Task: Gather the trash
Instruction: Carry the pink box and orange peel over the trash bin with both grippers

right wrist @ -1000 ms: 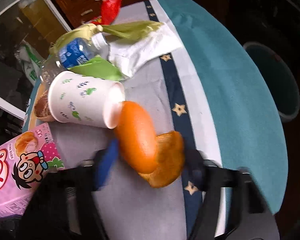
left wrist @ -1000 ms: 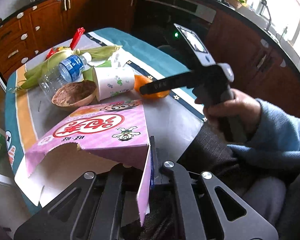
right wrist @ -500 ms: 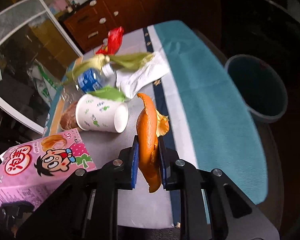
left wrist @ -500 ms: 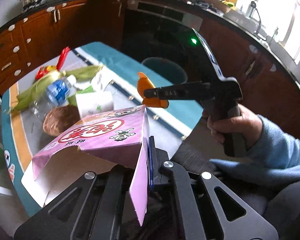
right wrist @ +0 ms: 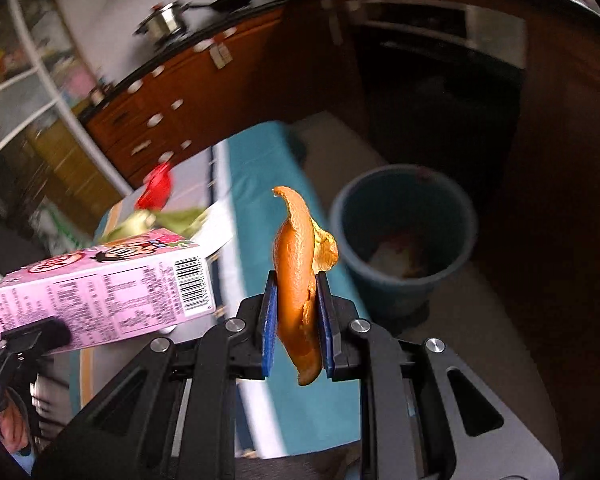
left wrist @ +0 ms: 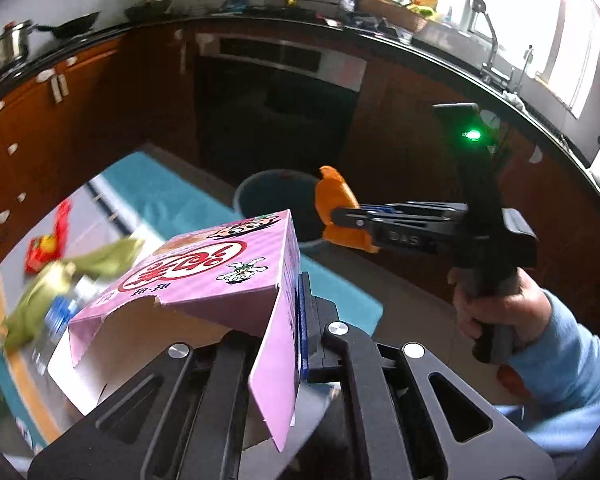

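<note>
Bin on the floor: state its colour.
The bin is dark teal-blue, clearest in the right wrist view.

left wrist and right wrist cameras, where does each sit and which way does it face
Left wrist: on the left hand-held gripper, facing the bin; shows pink box and the person's right hand.
Right wrist: on the right hand-held gripper, facing the bin, gripping orange peel.
Shared: bin, box, peel.

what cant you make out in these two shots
- Left wrist view: table litter behind the pink box is motion-blurred.
- Left wrist view: the left tongs' left pad is hidden by the box flap.
- Right wrist view: bin contents are too blurred to name.
- Right wrist view: box print is too small to read.
</note>
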`<state>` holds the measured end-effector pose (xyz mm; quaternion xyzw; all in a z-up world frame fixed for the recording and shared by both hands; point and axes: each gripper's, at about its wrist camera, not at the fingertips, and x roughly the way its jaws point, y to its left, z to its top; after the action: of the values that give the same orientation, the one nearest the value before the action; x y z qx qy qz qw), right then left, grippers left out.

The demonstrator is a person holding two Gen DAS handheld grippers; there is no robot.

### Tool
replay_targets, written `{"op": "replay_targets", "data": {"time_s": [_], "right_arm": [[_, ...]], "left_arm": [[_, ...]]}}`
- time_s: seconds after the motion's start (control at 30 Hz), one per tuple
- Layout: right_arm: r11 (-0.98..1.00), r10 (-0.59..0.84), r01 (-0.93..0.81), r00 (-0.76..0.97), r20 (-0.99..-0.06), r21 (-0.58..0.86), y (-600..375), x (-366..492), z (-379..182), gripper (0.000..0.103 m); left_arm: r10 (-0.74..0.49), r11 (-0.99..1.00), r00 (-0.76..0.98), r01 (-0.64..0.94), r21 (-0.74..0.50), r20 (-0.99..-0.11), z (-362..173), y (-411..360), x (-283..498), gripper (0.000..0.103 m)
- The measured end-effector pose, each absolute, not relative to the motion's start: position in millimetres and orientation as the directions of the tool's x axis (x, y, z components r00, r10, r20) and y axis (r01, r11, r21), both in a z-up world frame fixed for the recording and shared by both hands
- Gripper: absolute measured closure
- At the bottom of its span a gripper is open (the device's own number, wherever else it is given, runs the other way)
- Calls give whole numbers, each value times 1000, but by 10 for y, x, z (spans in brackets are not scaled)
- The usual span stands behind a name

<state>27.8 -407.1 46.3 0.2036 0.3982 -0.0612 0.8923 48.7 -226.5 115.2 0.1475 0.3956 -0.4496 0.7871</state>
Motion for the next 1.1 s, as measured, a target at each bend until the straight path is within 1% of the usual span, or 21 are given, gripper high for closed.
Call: {"op": "replay_targets", "data": {"time_s": [0.27, 0.57, 0.8, 1.1], "right_arm": [[857, -21, 389, 681, -732, 338, -4899, 349, 379, 86], [823, -33, 455, 636, -771, 340, -5487, 702, 61, 86], [804, -22, 487, 597, -802, 341, -5697, 974, -261, 86], [795, 15, 503, 542, -840, 339, -5740, 1270, -636, 86]], "left_arm": [[-583, 472, 212, 874, -114, -784, 957, -3294, 836, 100], [-518, 419, 115, 898, -135, -848, 380, -4190, 1314, 100], [-463, 380, 57, 914, -140, -884, -97, -4556, 1485, 100], [-404, 385, 9, 909, -161, -915, -536, -4685, 1712, 100]]}}
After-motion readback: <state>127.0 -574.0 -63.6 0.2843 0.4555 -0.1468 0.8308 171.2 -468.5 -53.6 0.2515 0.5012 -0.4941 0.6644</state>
